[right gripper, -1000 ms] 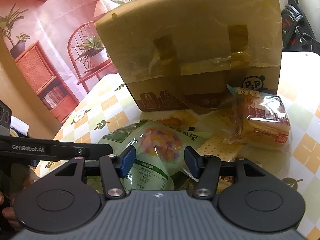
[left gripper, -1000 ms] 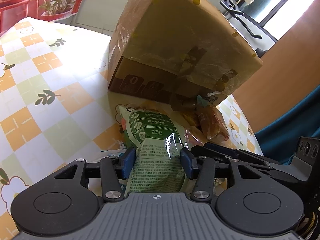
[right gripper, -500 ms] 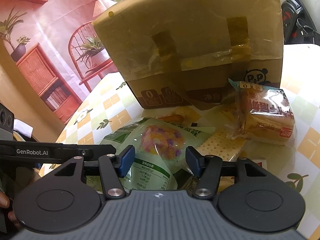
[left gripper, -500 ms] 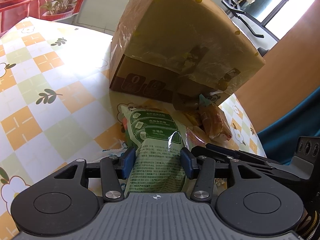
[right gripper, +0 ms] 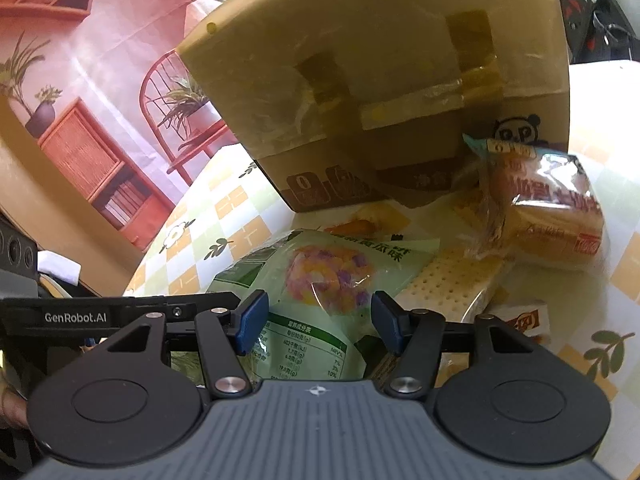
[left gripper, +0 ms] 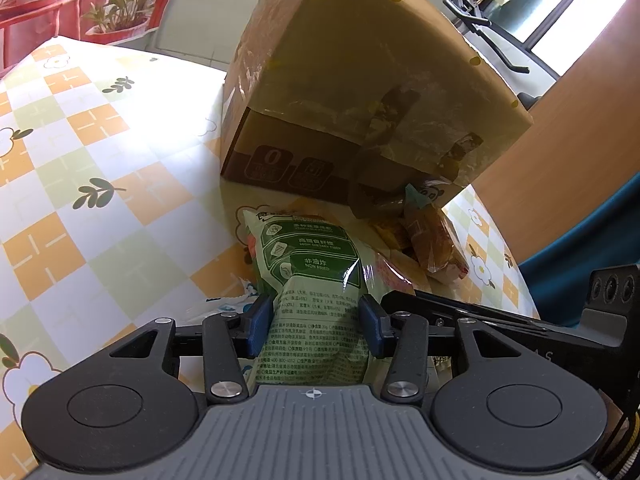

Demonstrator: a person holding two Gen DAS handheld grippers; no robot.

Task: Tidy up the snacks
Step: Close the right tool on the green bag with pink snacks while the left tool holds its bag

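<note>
Two claws are working over one green snack bag [left gripper: 312, 280], which is lying on the desk [left gripper: 92, 160] in front of the cardboard box [left gripper: 360, 80], at the edge of a small pile with a wrapped bread [right gripper: 548, 208] and a cracker pack [right gripper: 452, 280]. We are closing the left claw [left gripper: 316, 326] on the bag's near end: the blue pads are already pressing its sides, and the film is bunching between them. The right claw [right gripper: 316, 320] is standing released, its pads either side of the same bag without squeezing it.

To do this well, we are judging that the squeeze should stop once the film is pinched firmly, since the contents look brittle and the wrapper slippery. We are keeping the pads on the bag's narrow waist, not its sealed edge, so it does not slide out. Before lifting, we are checking that the bag is not dragging the cracker pack, which it seems to overlap. The free claw could steady the pile.
</note>
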